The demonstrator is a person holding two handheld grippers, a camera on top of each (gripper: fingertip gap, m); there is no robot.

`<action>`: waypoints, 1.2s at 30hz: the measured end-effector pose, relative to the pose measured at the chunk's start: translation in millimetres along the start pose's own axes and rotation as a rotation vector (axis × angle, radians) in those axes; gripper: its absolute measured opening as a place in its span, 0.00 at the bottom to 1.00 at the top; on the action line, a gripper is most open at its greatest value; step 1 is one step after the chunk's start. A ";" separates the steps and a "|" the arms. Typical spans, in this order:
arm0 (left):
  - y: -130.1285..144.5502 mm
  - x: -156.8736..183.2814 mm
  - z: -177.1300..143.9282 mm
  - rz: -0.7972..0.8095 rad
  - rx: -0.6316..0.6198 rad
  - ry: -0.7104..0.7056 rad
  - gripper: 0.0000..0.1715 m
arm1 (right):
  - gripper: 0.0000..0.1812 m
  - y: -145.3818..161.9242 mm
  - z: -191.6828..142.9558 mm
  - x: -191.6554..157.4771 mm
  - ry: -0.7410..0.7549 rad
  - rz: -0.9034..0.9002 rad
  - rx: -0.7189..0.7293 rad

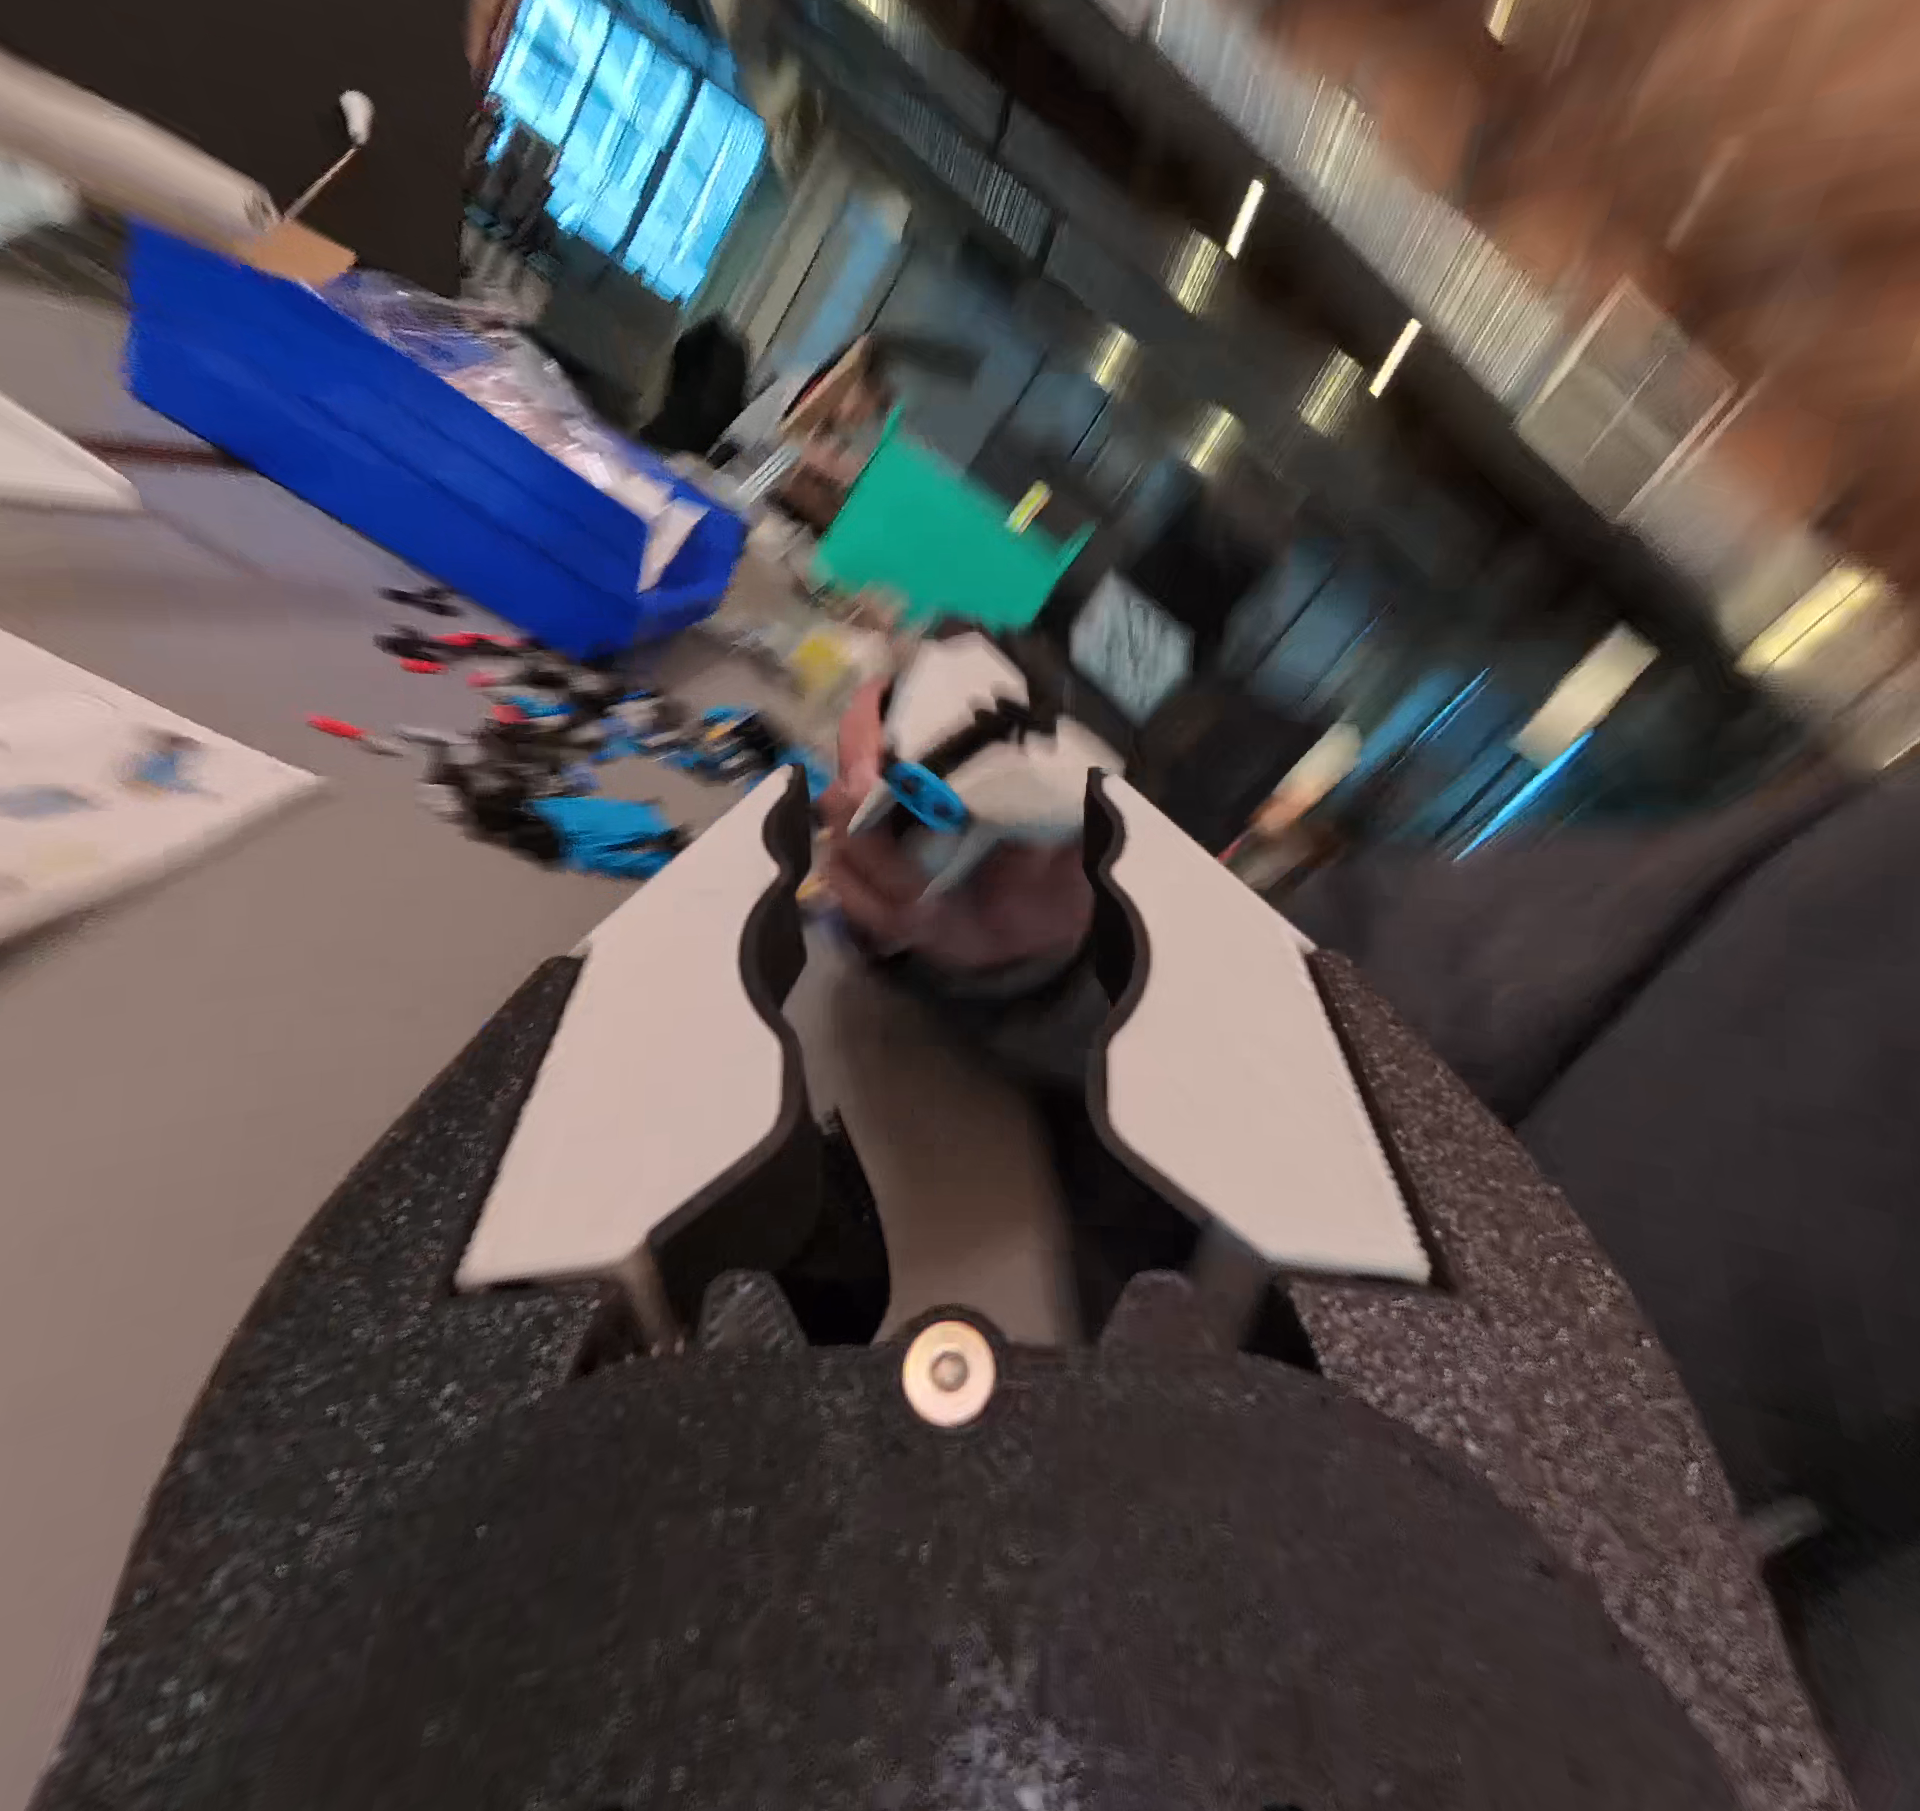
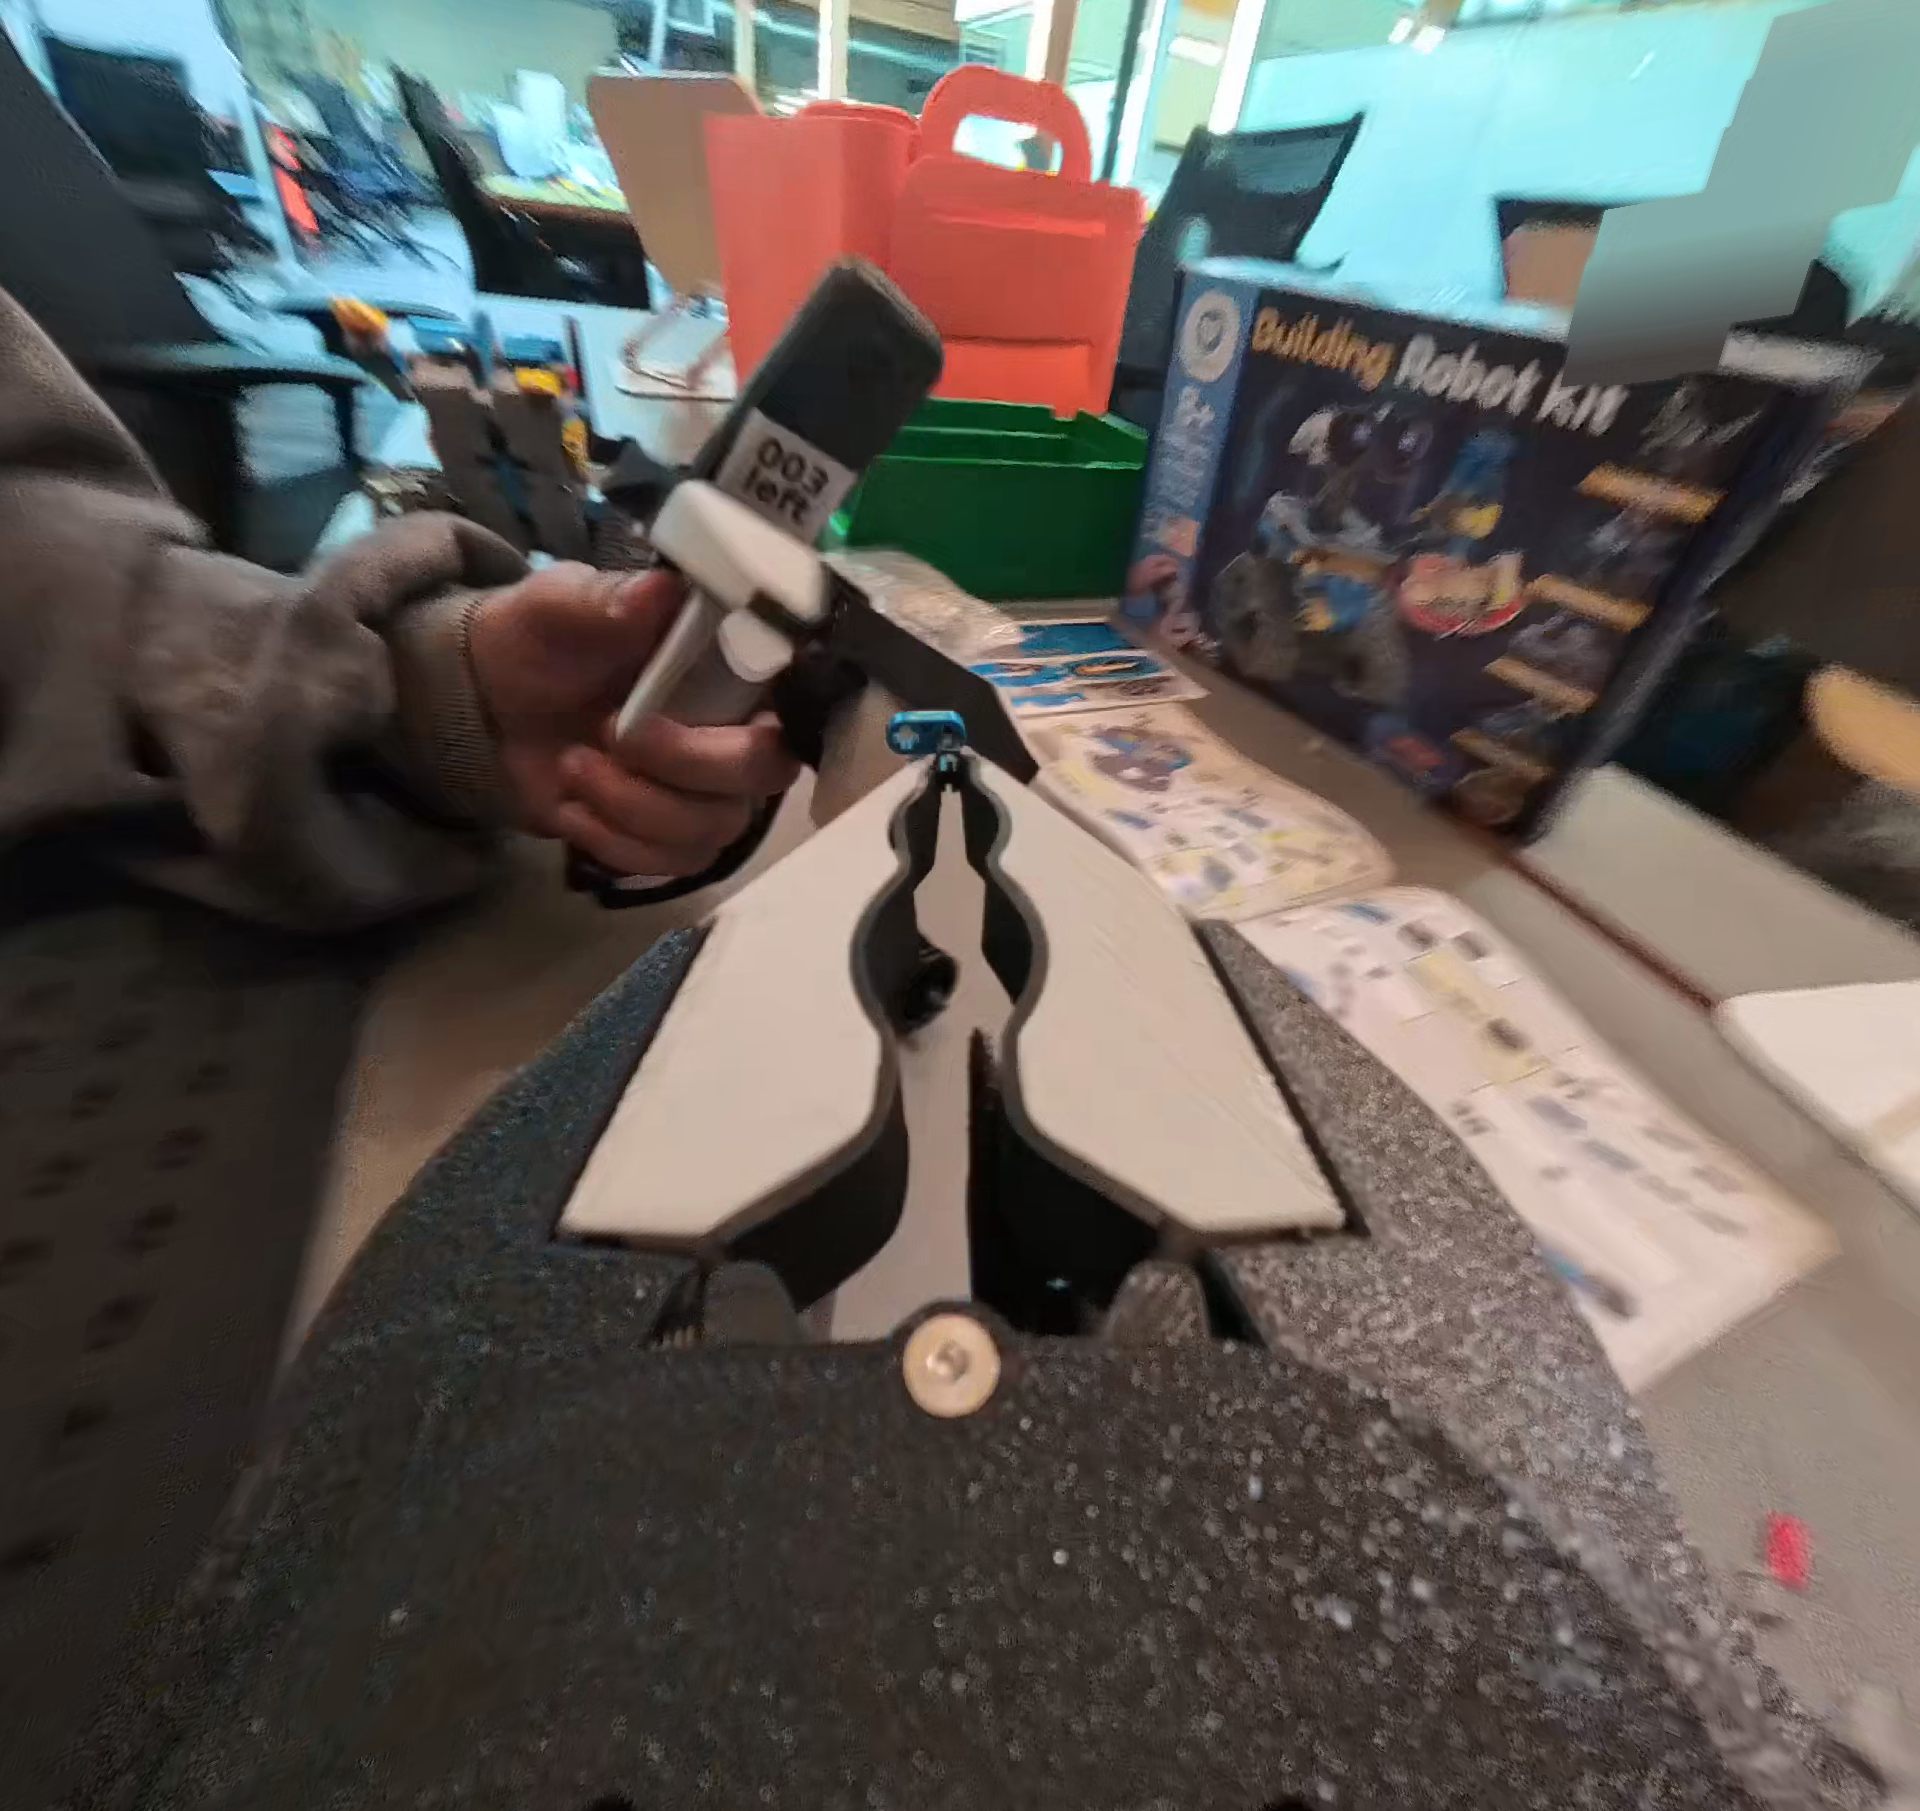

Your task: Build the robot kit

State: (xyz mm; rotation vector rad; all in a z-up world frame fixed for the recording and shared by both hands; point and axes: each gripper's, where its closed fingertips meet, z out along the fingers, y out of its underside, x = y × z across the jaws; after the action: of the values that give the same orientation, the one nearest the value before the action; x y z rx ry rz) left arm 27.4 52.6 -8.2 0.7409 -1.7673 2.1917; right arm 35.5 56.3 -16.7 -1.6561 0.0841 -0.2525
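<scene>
My right gripper (image 2: 943, 776) is shut on a small blue plastic piece (image 2: 925, 731) with a black pin, held up above the grey table (image 2: 1766, 1449). My left gripper (image 1: 945, 793) is open and empty. It points at that blue piece (image 1: 925, 805), which sits just beyond its fingertips. In the right wrist view a hand (image 2: 613, 712) holds the left gripper, whose black fingers (image 2: 935, 681) reach down beside the blue piece. In the left wrist view the hand (image 1: 935, 909) holding the right gripper shows between my fingers. Both views are blurred.
A pile of blue, black and red building parts (image 1: 561, 764) lies in front of a blue bin (image 1: 416, 452). A toy kit box (image 2: 1455, 556), a green bin (image 2: 997, 504) and an orange bag (image 2: 997, 234) stand at the back. Instruction sheets (image 2: 1195, 805) lie on the table. My two grippers' fingertips are within a few centimetres of each other.
</scene>
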 end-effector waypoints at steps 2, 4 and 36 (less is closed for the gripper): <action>14.0 -3.1 0.2 0.213 -0.092 -0.103 0.30 | 0.02 11.4 1.7 2.5 -0.068 0.138 -0.042; 25.4 -15.9 -1.8 0.389 -0.179 -0.239 0.27 | 0.02 25.9 1.5 9.2 -0.069 0.181 -0.120; 99.1 -23.2 -4.8 0.703 -0.598 -0.266 0.08 | 0.02 71.8 -7.5 -40.4 -0.381 0.024 -0.359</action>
State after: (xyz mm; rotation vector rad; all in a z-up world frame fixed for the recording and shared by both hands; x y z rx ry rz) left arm -1.3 35.8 -104.4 0.2898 -2.9715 1.7349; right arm 1.5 49.9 -91.8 -2.0310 -0.1466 0.1075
